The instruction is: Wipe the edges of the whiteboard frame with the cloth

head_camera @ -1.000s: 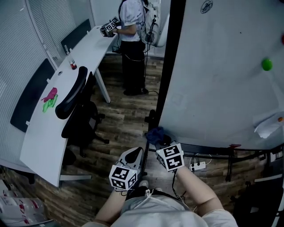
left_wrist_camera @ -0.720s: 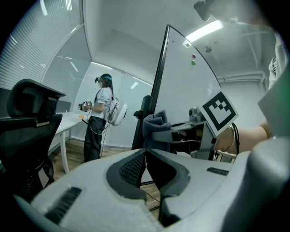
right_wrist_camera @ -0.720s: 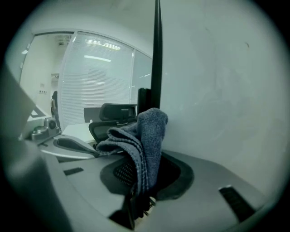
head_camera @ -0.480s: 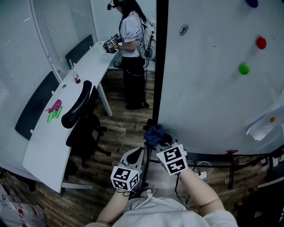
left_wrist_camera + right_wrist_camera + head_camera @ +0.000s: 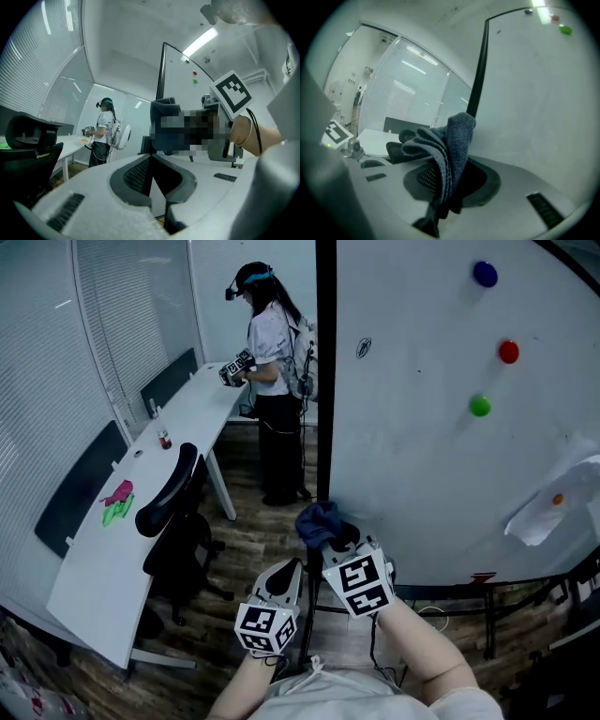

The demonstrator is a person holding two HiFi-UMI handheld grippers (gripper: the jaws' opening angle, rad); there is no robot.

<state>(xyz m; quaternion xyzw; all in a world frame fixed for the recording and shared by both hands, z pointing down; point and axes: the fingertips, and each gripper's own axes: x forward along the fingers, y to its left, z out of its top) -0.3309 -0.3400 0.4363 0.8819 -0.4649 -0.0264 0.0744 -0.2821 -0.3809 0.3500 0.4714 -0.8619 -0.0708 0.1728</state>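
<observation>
Jaws: right gripper (image 5: 449, 180) clamps cloth (image 5: 457, 136), left gripper (image 5: 151, 161) closed, empty; best to press cloth flat along black frame edge (image 5: 325, 381)

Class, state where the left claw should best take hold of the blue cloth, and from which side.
Grip the loose bunched top of the cloth, which stands free above the right claw pinching its lower part. Come from the left, probably: the whiteboard frame stands just beyond.

No words, labels or numbers are legible (a small scribble (image 5: 364, 348) on the whiteboard (image 5: 422, 474) is too tiny to read).
</observation>
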